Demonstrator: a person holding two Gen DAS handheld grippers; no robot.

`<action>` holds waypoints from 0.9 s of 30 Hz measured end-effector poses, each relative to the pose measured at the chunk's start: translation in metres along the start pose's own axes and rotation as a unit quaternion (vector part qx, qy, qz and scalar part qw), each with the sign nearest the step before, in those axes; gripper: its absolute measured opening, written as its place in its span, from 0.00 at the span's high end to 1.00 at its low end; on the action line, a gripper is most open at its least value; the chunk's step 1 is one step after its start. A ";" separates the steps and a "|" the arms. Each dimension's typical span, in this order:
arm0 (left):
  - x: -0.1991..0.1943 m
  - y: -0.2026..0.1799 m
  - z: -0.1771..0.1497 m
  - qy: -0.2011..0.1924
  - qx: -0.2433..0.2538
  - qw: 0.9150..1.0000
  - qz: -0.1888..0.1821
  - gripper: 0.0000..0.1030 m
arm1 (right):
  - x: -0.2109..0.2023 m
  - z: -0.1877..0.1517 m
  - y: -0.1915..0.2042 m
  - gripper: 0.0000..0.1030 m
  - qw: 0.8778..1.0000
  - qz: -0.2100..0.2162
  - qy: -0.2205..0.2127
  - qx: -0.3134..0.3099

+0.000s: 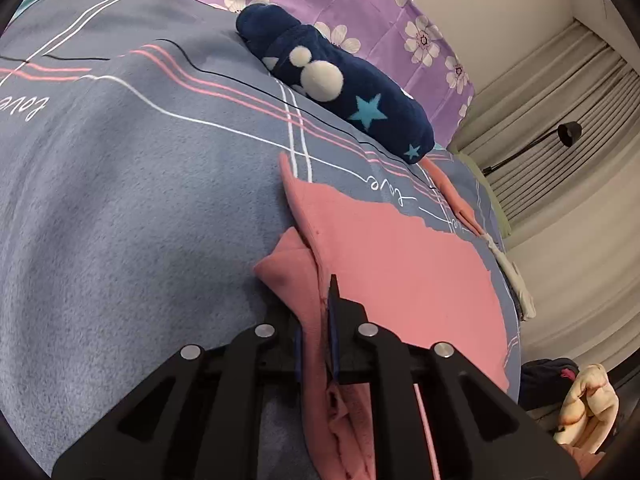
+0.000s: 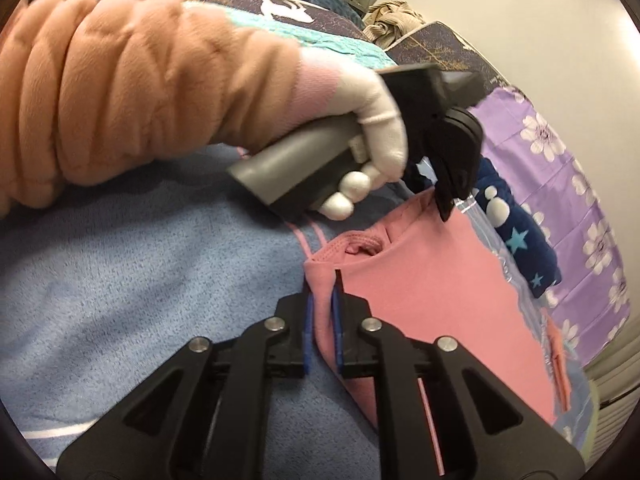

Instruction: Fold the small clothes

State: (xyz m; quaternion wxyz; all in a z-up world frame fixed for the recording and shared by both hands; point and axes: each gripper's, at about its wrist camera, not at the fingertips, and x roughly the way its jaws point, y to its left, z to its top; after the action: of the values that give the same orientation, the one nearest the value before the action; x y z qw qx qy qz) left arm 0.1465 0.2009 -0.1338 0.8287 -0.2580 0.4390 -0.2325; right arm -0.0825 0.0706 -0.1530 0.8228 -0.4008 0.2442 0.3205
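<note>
While your right gripper (image 2: 322,292) pinches one edge of the pink garment (image 2: 432,304) in its jaws, your left gripper (image 1: 316,312) pinches another fold. It lies on the blue bedspread (image 1: 132,208), near the navy starred bundle (image 1: 344,84) beyond.

Blue-grey bedspread (image 1: 120,200), purple floral sheet (image 1: 360,12), pale pleated curtains (image 1: 560,120), black lamp (image 1: 569,133), cream wall (image 2: 520,20)

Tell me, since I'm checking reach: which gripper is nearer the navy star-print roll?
Left. The left gripper grips the pink garment at its far edge, just short of the navy roll. The right gripper grips the near corner, farther off.
</note>
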 end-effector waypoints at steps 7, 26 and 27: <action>-0.005 0.000 -0.004 -0.012 -0.006 1.000 0.008 0.80 | -0.008 -0.006 -0.005 0.75 1.000 0.003 0.002 0.025; -0.035 -0.006 -0.034 0.009 0.030 0.999 -0.024 0.47 | -0.020 -0.021 0.000 0.65 0.999 -0.025 0.030 0.007; -0.037 -0.004 -0.035 0.008 0.023 0.999 -0.026 0.47 | -0.021 -0.021 0.001 0.65 0.999 -0.024 0.028 0.005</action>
State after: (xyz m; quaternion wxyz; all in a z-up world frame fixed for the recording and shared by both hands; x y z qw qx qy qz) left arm 0.0978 0.2123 -0.1253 0.8244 -0.2480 0.4333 -0.2666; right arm -0.1006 0.0464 -0.1514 0.8250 -0.4116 0.2587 0.2881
